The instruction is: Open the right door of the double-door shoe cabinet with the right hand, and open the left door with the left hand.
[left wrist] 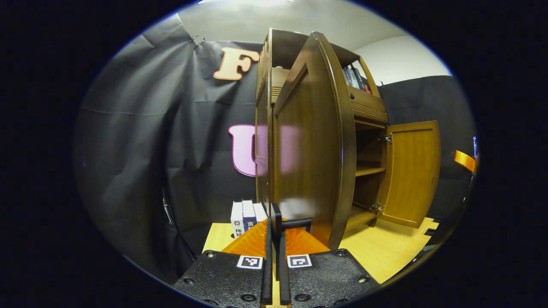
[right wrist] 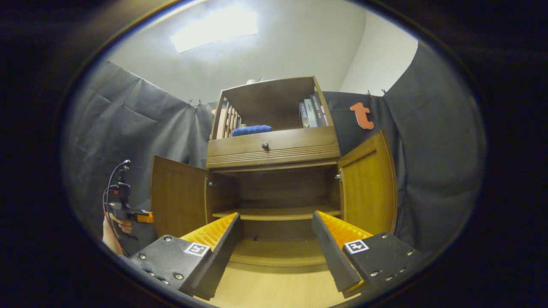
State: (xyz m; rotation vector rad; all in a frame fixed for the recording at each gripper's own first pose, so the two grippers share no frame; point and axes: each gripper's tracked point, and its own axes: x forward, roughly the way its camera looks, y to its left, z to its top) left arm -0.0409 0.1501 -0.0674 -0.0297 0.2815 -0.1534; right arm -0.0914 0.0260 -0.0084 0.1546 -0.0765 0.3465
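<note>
Seen on the open top shelf: a folded blue cloth at the left, several upright books at the right. Beside the cabinet, on the light wooden table, three small boxes standing upright, touching.

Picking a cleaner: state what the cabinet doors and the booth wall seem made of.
Left door: wood or wood veneer, glossy varnish; grain and a pink reflection show. Right door: same brown wood look. Booth wall: matte black cloth, creased and folded.
</note>
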